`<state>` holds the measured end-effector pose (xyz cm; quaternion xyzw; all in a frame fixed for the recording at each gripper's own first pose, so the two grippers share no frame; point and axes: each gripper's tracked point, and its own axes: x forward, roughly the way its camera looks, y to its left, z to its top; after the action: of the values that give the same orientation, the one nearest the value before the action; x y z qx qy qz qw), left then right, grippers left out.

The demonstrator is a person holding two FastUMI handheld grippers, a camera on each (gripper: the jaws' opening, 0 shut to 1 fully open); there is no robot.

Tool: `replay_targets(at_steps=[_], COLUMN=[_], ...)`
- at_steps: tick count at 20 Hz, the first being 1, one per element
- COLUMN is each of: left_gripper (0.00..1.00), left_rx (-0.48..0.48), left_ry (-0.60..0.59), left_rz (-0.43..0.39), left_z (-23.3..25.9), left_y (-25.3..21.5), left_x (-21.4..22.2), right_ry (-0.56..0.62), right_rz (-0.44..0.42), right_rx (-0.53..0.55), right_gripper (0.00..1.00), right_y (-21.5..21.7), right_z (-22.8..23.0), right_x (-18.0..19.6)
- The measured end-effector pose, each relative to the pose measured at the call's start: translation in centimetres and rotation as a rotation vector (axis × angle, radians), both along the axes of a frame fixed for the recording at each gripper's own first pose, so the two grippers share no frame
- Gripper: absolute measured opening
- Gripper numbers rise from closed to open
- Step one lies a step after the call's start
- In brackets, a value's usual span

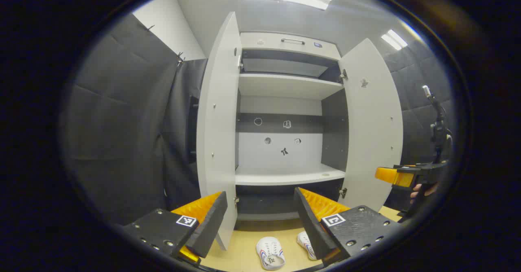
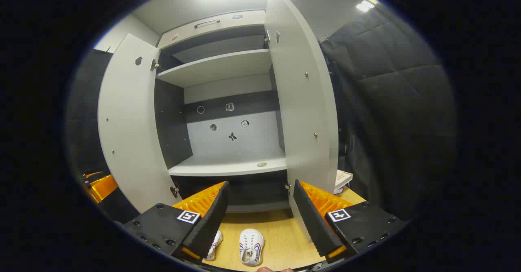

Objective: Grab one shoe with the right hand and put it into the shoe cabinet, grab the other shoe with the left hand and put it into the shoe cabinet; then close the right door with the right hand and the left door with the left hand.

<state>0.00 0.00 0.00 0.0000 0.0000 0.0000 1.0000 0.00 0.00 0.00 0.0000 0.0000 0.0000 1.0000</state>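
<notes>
Two white shoes lie side by side on the wooden floor in front of the open shoe cabinet (image 1: 285, 86). In the left gripper view one shoe (image 1: 270, 253) lies in full sight and the other shoe (image 1: 305, 241) is half hidden by a finger. My left gripper (image 1: 260, 223) hangs open above them, holding nothing. In the right gripper view my right gripper (image 2: 258, 219) is open too, above one shoe (image 2: 251, 246), while the second shoe (image 2: 214, 243) peeks from behind a finger. Both cabinet doors (image 1: 217, 141) (image 1: 372, 129) stand wide open.
The lower shelf (image 2: 232, 167) is bare apart from a small round mark. A flat box or book (image 2: 342, 179) lies by the right door's foot (image 2: 303, 101). The right gripper (image 1: 401, 177) and a hand (image 1: 423, 190) show at the far right of the left gripper view.
</notes>
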Motion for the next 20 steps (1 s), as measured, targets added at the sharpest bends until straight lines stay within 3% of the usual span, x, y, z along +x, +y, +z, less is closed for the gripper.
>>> replay_targets(at_steps=[3, 4, 10, 20], left_gripper=[0.93, 0.95, 0.93, 0.93], left_rx=[-0.006, -0.007, -0.013, -0.041], left_ry=[0.015, 0.013, 0.022, 0.054], left_rz=[-0.006, -0.007, -0.014, 0.027], left_z=[-0.5, -0.5, -1.1, -2.6], left_y=[-0.2, -0.3, -0.4, 0.6], left_x=[0.0, -0.1, -0.2, -1.6], right_ry=[0.017, 0.019, 0.052, 0.237], right_rz=[-0.006, -0.004, 0.008, 0.083], right_rx=[-0.025, -0.033, -0.027, -0.07], right_gripper=[0.92, 0.98, 0.98, 0.98], right_y=[-0.1, -0.1, -0.2, 0.7], right_z=[-0.7, -0.7, -1.4, -5.7], right_x=[-0.8, -0.9, -0.4, 2.1])
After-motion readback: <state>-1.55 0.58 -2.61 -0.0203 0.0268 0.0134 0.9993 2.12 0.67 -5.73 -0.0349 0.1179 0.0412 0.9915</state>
